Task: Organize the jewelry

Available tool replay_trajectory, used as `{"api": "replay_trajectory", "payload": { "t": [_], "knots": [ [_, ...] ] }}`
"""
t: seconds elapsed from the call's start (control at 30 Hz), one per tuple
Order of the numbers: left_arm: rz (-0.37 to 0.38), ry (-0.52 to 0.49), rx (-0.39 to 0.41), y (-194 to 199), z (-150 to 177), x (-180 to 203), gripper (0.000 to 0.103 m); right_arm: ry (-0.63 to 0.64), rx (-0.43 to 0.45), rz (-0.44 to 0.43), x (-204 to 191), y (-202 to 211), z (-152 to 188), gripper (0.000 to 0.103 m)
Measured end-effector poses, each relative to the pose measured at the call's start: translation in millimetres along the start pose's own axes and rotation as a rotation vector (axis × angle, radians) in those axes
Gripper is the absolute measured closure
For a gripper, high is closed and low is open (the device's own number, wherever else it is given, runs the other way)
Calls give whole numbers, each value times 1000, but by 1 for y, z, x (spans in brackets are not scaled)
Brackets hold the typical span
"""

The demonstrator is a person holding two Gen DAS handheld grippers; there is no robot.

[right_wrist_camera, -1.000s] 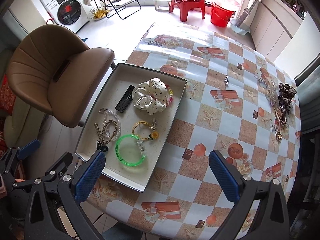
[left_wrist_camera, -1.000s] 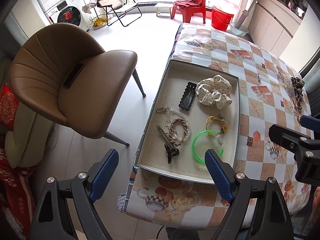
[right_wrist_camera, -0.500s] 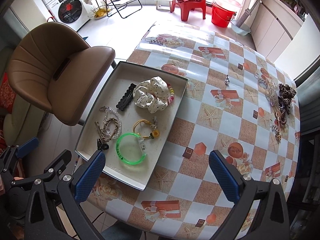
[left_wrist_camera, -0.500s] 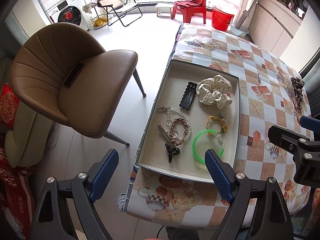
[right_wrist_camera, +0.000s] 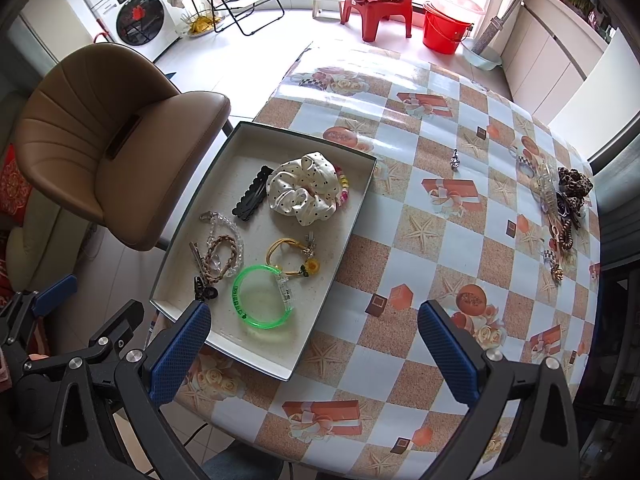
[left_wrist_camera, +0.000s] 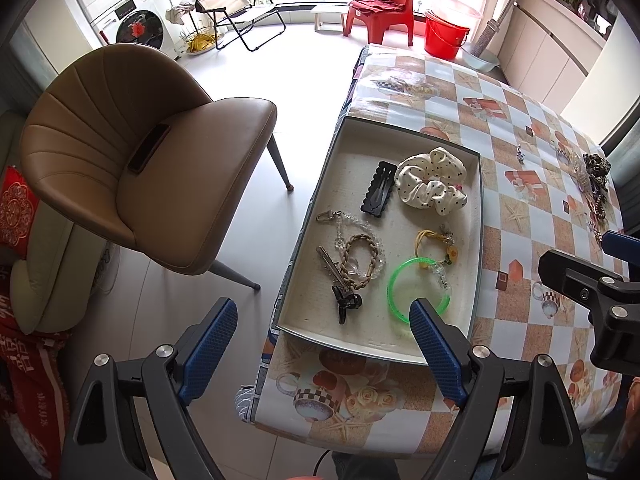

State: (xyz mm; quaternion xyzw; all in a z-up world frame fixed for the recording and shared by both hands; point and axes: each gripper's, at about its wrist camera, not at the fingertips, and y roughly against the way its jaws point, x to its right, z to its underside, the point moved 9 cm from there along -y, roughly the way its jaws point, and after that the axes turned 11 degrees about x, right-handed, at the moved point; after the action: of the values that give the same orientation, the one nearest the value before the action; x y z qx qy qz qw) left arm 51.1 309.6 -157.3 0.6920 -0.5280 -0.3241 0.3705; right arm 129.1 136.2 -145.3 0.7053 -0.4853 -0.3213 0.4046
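A brown chair (right_wrist_camera: 120, 160) stood left of the counter (right_wrist_camera: 440, 240). The left gripper (left_wrist_camera: 320, 344) hovered with fingers wide and empty above the near end of the tray (right_wrist_camera: 362, 196). In the tray lay a black clip (right_wrist_camera: 250, 199), a spotted scrunchie (right_wrist_camera: 302, 194) and a green bracelet (right_wrist_camera: 260, 296). The right gripper (right_wrist_camera: 316, 348) hung wide and empty over the counter. More jewelry (right_wrist_camera: 564, 204) sat at the far right edge.

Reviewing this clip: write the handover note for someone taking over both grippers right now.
Left gripper: jaws open, empty, above the tray's near edge.
Right gripper: jaws open, empty, over the table.
Done: tray holds the scrunchie, black clip, green bangle, yellow hair tie and braided bracelet.
Left: the pile of accessories at the table's far right edge, plus a small charm lying loose.
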Motion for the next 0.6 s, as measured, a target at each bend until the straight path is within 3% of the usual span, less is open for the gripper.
{"api": "replay_trajectory", "payload": {
  "t": [0.6],
  "knots": [
    [-2, -1, -3, 0, 1, -1, 13, 0, -1, 1, -2, 0, 1, 0]
  ]
}}
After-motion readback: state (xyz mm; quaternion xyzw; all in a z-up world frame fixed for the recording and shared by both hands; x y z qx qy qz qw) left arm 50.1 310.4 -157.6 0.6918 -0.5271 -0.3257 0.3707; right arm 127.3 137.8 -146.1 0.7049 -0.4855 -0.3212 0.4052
